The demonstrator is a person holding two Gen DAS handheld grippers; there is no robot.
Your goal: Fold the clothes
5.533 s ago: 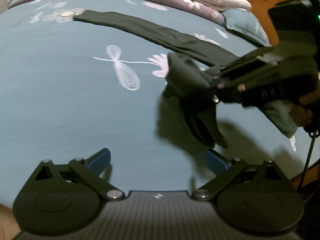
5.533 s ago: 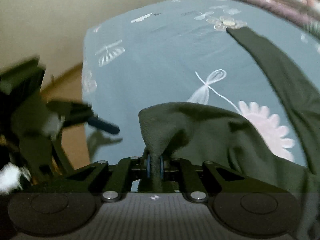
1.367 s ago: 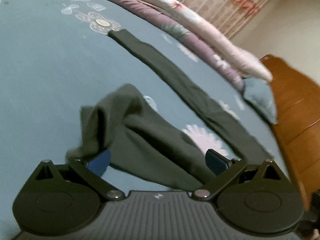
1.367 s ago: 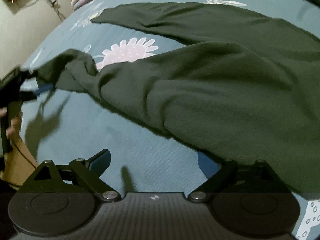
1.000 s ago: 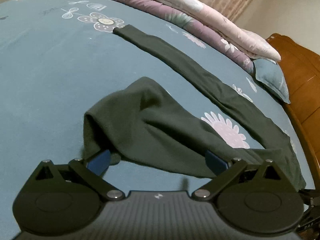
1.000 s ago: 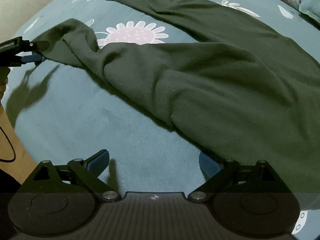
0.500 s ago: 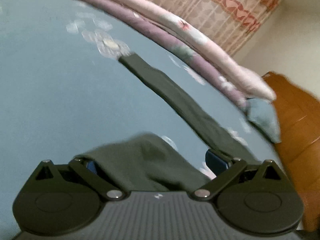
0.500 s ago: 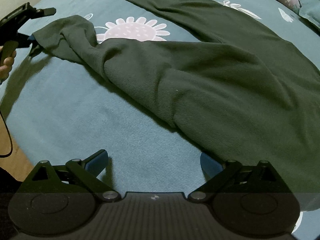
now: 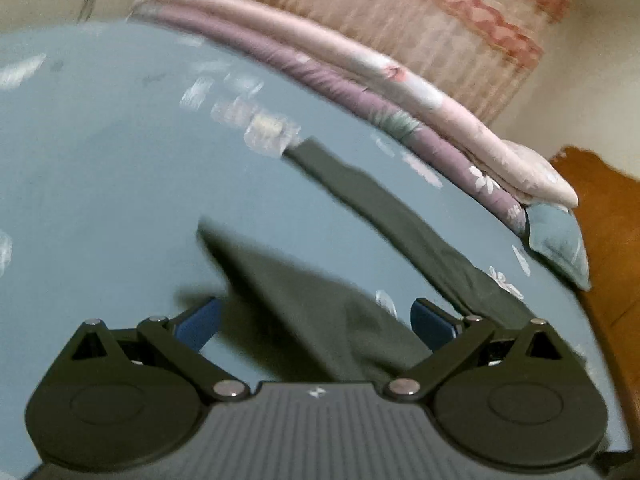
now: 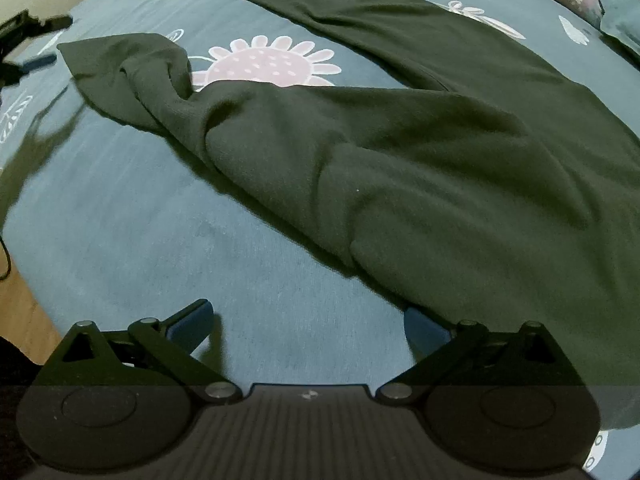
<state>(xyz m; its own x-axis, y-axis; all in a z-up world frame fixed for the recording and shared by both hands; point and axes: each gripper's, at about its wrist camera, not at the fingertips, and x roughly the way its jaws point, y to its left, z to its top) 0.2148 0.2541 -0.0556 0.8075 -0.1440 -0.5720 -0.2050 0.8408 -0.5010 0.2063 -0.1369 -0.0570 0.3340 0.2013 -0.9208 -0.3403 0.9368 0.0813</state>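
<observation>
In the left wrist view, which is blurred, the left claw (image 9: 316, 316) stands wide open with nothing between its blue fingertips (image 9: 200, 318); the near leg of the dark green trousers (image 9: 304, 304) lies on the bed under the gap, its cuff pointing toward 11 o'clock. The far leg (image 9: 384, 208) runs as a narrow strip from 12 o'clock down toward 4 o'clock over the blue flower-print bedsheet (image 9: 100, 184). Folded pink and purple quilts (image 9: 360, 80) lie along the far edge at 1 o'clock, with a curtain (image 9: 440, 28) behind. In the right wrist view, the right claw (image 10: 308, 320) is also spread wide and holds nothing; the trousers (image 10: 420, 152) fill the frame from 10 to 4 o'clock, their hem just beside the right fingertip (image 10: 424, 330). The left claw (image 10: 28, 44) shows at 10 o'clock, near the rumpled cuff (image 10: 120, 68).
</observation>
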